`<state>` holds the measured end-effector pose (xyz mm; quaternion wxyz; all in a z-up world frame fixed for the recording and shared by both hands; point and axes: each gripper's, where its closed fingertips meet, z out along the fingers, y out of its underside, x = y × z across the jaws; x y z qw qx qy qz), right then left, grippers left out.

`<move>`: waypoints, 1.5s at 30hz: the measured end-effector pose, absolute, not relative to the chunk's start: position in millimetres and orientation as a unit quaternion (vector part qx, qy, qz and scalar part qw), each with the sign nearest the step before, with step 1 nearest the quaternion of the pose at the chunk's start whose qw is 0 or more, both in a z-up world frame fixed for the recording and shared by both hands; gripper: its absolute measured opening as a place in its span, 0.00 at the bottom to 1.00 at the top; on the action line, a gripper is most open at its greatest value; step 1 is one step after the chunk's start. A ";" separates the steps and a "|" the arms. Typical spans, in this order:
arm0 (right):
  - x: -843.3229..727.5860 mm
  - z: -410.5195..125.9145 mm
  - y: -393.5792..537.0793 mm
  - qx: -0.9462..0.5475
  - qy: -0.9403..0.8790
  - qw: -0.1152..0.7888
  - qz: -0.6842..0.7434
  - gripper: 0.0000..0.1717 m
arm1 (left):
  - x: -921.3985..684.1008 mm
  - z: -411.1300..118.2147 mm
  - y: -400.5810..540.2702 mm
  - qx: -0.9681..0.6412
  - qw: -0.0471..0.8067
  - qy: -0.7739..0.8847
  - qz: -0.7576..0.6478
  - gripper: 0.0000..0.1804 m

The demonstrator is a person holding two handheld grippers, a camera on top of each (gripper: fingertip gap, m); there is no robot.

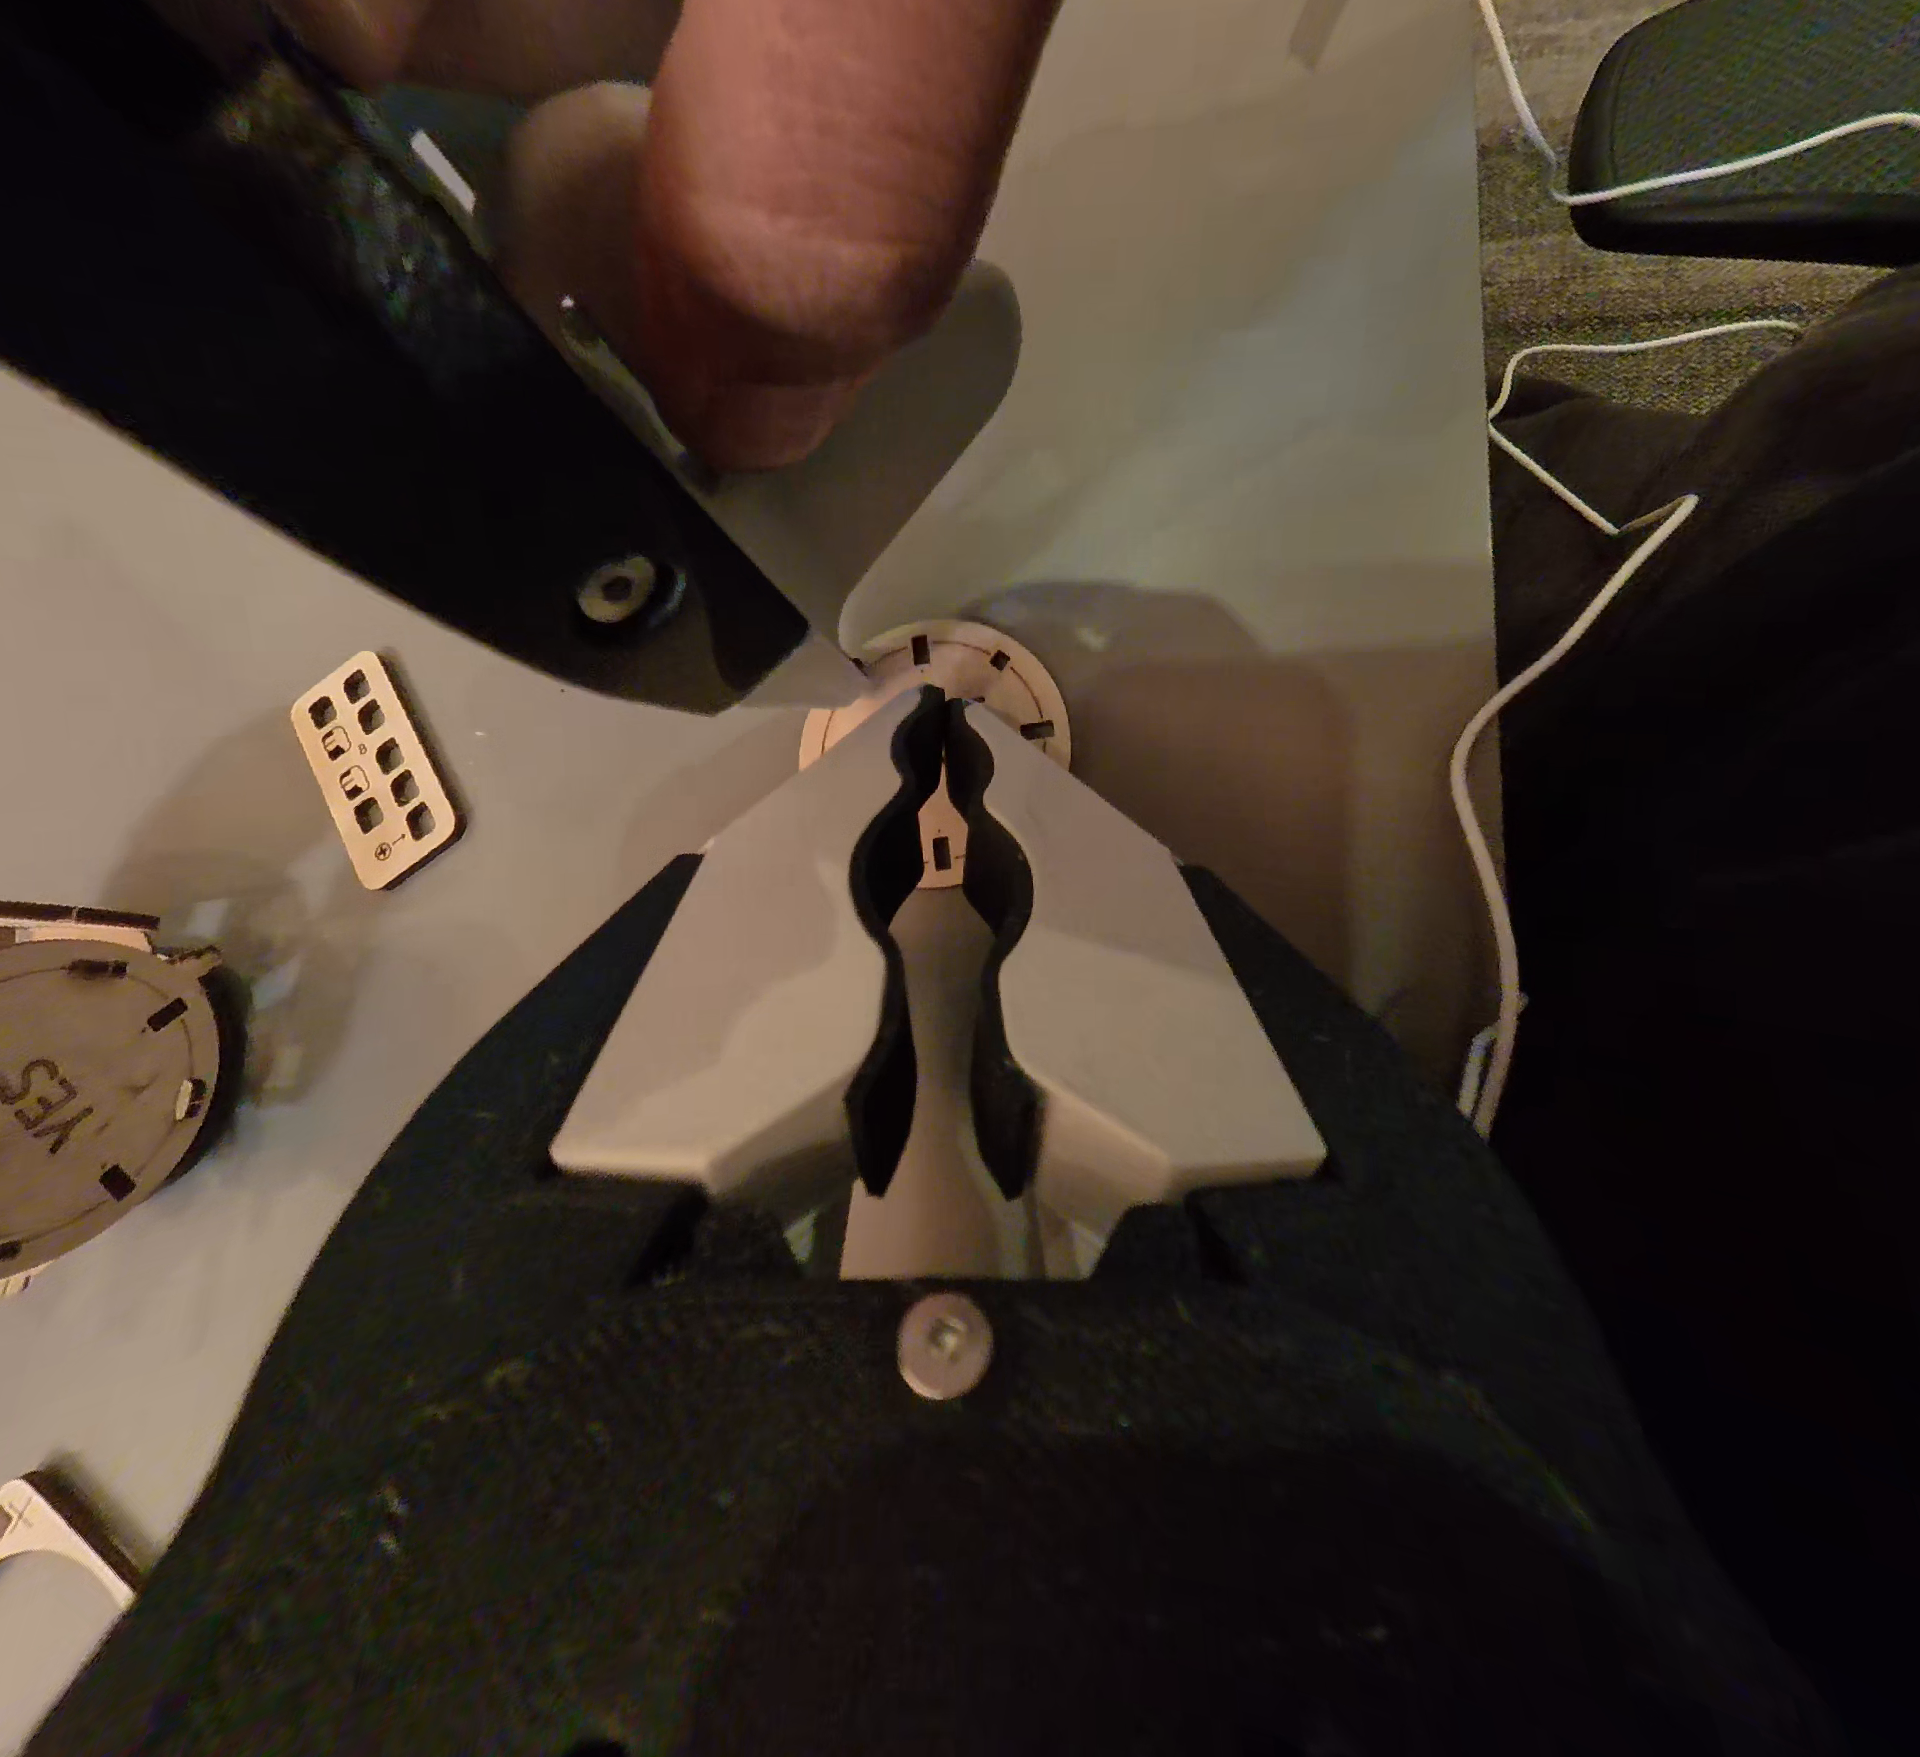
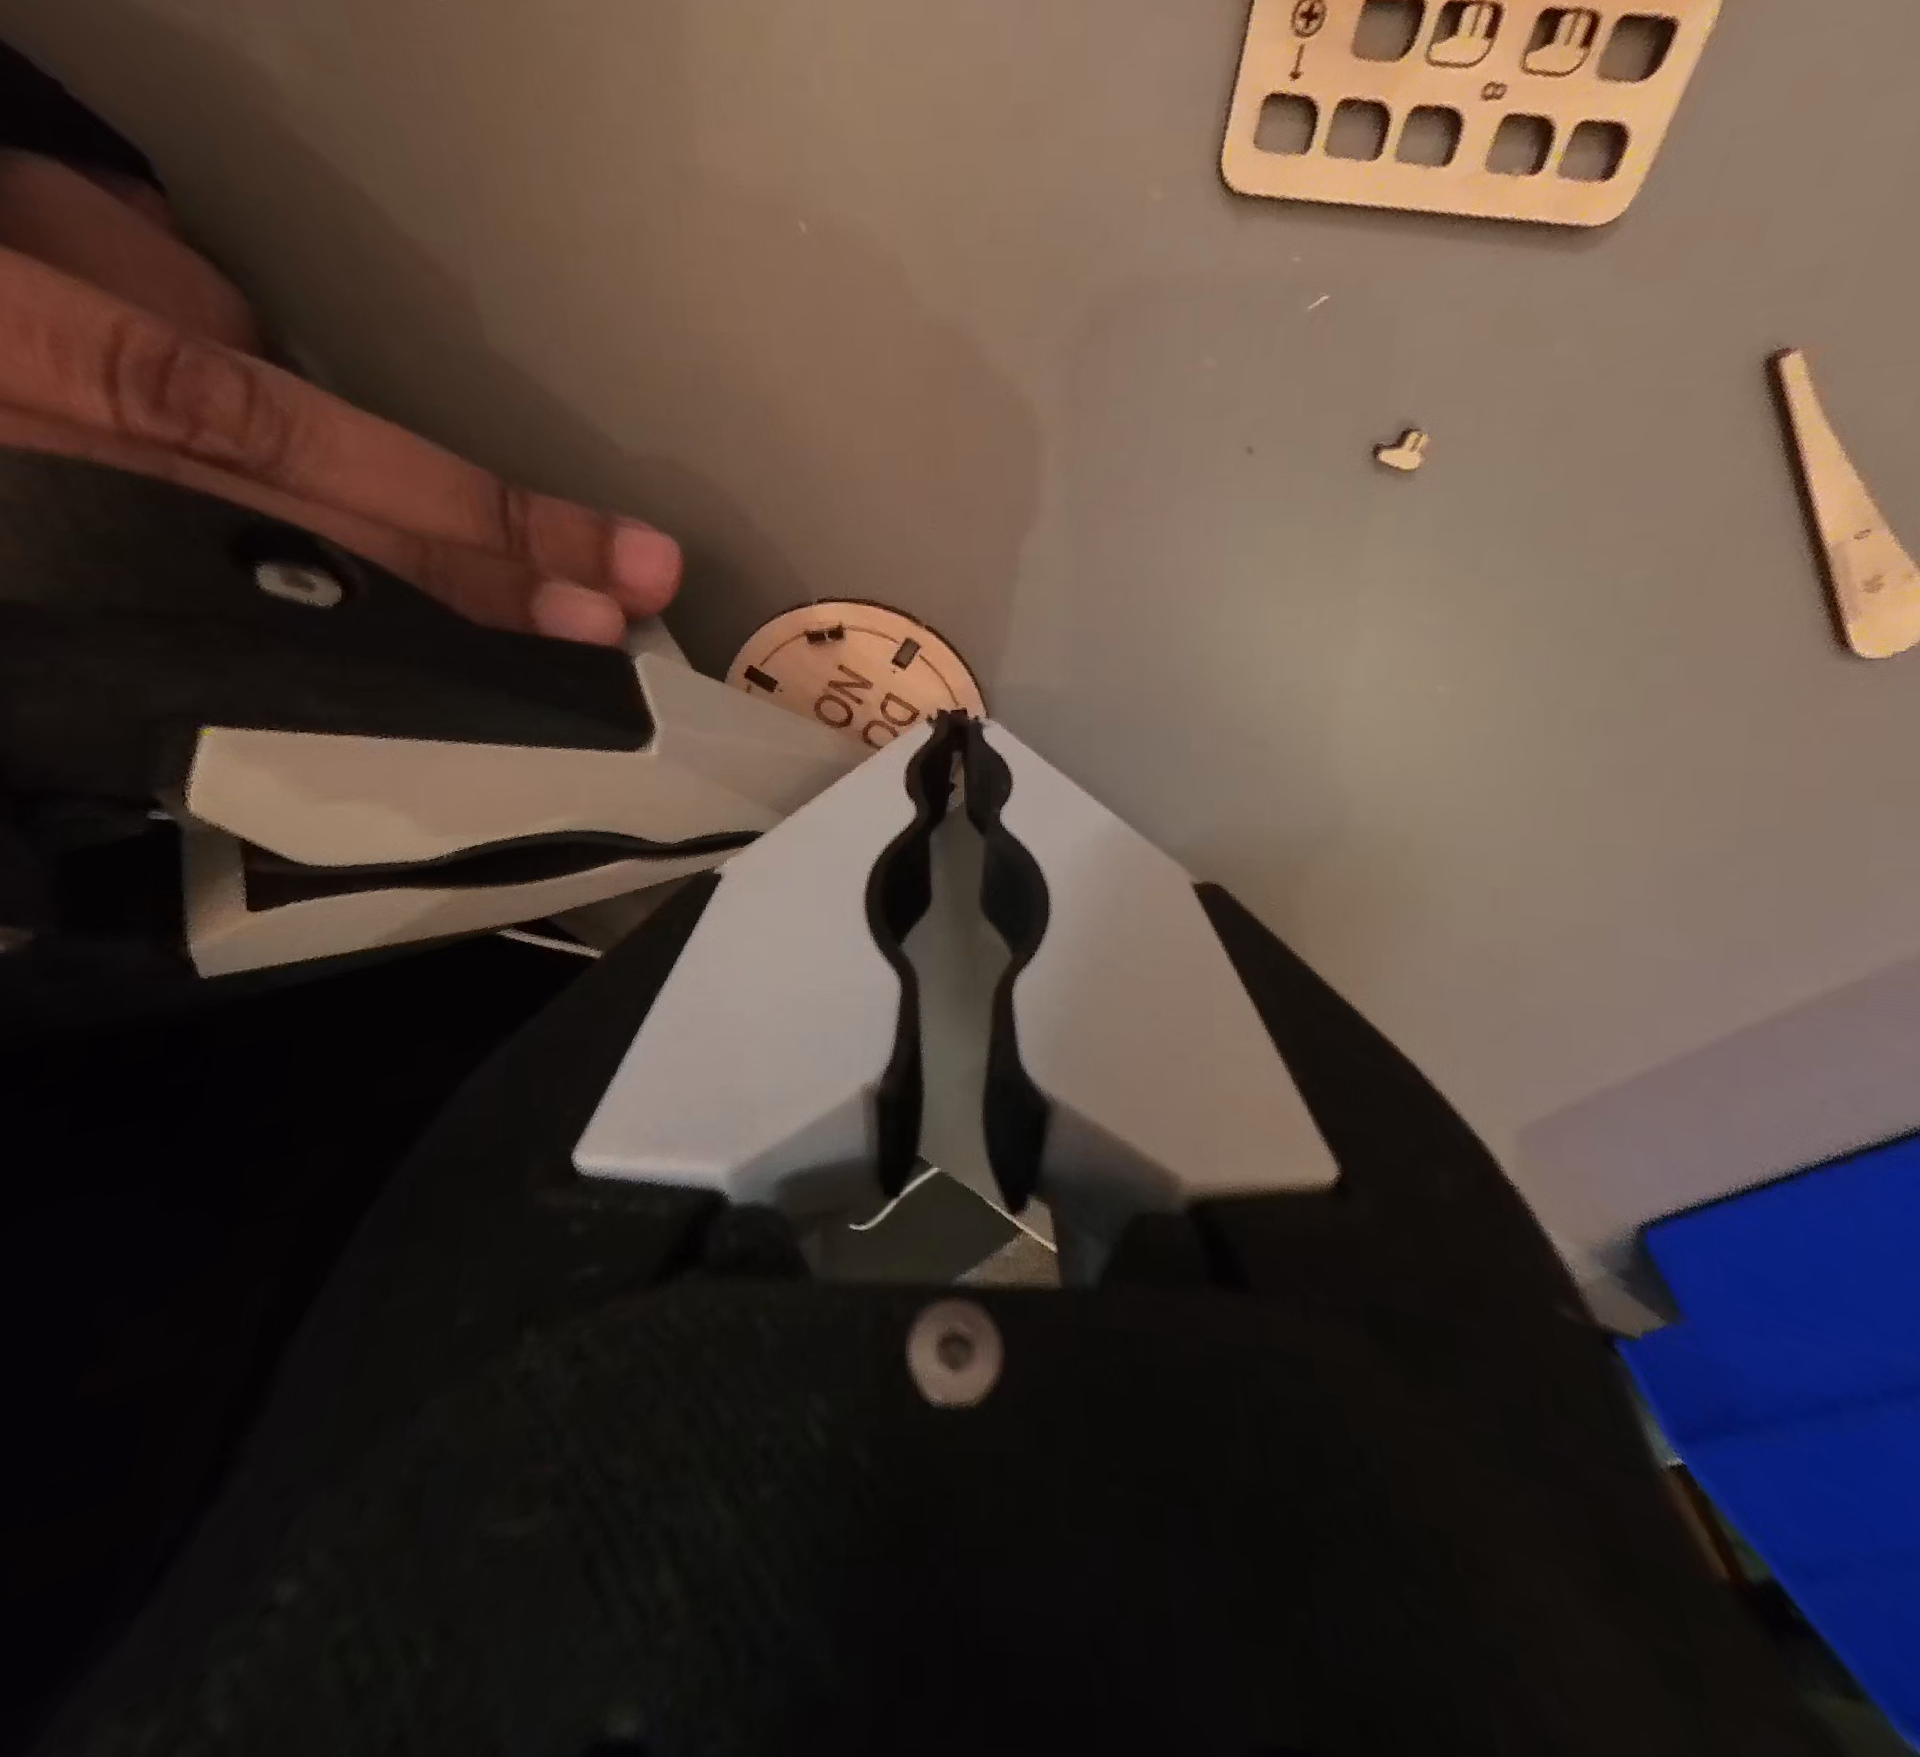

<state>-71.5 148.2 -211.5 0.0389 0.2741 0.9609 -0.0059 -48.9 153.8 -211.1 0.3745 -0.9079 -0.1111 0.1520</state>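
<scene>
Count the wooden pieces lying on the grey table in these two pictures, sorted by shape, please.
Round discs: 2, one in the middle, another at the left edge of the left wrist view
Rectangular plate with holes: 1
Wedge-shaped strip: 1
Tiny cut-out: 1
Total: 5

Small round wooden disc (image 2: pixel 847 673), pale plywood with dark rectangular slots around an engraved ring and lettering on its face; lying flat on the grey worktop (image 2: pixel 1195 481), partly covered by both grippers' closed fingertips meeting over it.
</scene>
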 end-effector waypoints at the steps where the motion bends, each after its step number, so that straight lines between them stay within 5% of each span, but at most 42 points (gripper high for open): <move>1: -71.7 -211.5 148.2 0.272 0.961 0.037 -0.005 0.00 | -48.8 -211.1 153.8 -0.908 0.375 -0.112 0.151 0.00; 45: -83.4 -211.0 155.4 0.213 0.976 0.053 0.006 0.00 | -48.8 -211.4 153.7 -0.908 0.375 -0.110 0.151 0.00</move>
